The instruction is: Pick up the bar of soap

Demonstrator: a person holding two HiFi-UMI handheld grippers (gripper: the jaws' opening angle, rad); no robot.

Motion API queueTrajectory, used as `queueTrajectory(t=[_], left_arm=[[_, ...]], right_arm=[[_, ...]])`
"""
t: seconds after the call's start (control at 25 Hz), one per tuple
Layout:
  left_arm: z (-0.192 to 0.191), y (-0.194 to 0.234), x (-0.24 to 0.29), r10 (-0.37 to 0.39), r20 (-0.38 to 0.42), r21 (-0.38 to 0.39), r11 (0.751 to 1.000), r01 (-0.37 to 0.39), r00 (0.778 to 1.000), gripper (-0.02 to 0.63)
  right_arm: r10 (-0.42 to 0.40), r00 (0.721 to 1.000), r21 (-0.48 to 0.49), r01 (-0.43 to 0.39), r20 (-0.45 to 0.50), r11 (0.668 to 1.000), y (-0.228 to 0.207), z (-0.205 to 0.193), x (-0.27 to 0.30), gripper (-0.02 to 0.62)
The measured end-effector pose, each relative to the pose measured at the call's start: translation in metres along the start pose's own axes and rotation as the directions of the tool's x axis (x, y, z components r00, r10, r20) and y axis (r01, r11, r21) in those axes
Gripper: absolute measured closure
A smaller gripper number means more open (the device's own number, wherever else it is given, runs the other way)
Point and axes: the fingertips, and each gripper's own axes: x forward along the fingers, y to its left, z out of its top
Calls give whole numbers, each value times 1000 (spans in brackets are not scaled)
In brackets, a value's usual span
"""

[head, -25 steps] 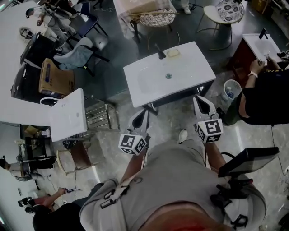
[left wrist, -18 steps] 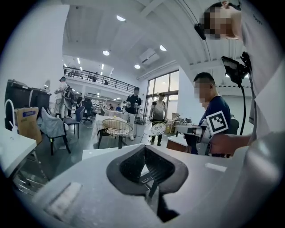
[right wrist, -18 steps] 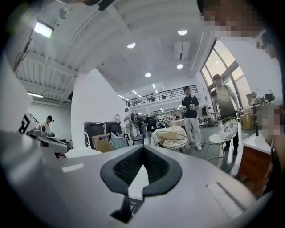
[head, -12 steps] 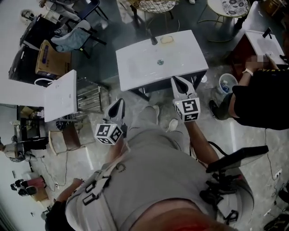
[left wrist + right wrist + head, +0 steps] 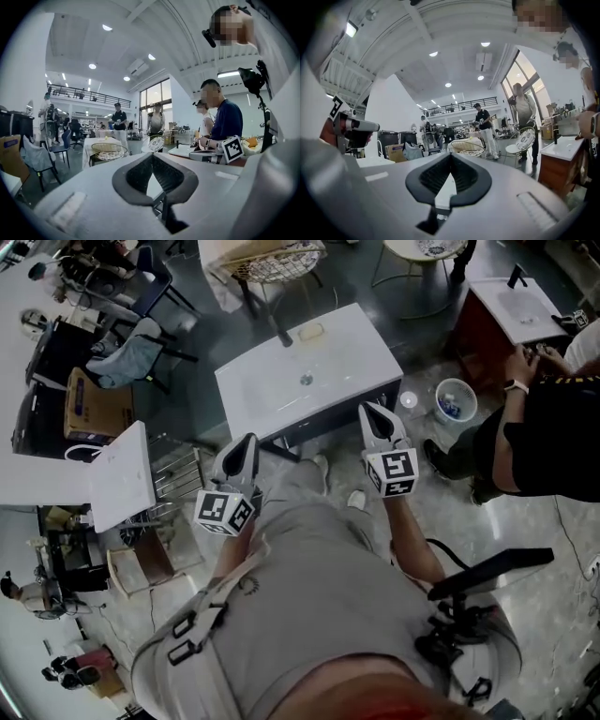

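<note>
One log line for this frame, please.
phase: pre-grasp | soap: on sink top beside faucet, untouched | left claw: shut, empty | right claw: shut, empty

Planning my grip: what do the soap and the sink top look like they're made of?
Soap: a pale, matte, rounded bar, probably ordinary solid soap; it is too small to tell more. Sink top: white, smooth and faintly glossy, likely ceramic.

A big open lab hall: sink stands [image 5: 347,352], scattered chairs [image 5: 150,273], a mezzanine railing [image 5: 79,93], several people [image 5: 119,123].
</note>
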Motion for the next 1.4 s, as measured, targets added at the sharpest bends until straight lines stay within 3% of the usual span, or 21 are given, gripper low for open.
queueTrajectory(t=[0.28, 0.56, 0.76, 1.04, 1.4], left_arm=[[3, -3, 21, -35, 44, -9, 999, 35, 998, 606], [13, 36, 50, 16, 121, -75, 997, -7, 992, 606], [15, 67, 84, 37, 150, -100, 995, -22, 988, 607], [12, 109, 129, 9, 146, -135, 991, 11, 989, 607], [26, 175, 169, 30, 213, -214, 977, 17, 977, 607]], right_arm=[[-50, 999, -6, 50, 2, 999, -19, 7, 0, 591], [-25, 999, -52, 26, 19, 998, -11, 41, 25, 591], [8, 1000, -70, -8, -4, 997, -6, 58, 66, 591], [42, 998, -59, -45, -56, 997, 7, 68, 133, 591], [86, 989, -102, -98, -119, 990, 16, 78, 214, 591]])
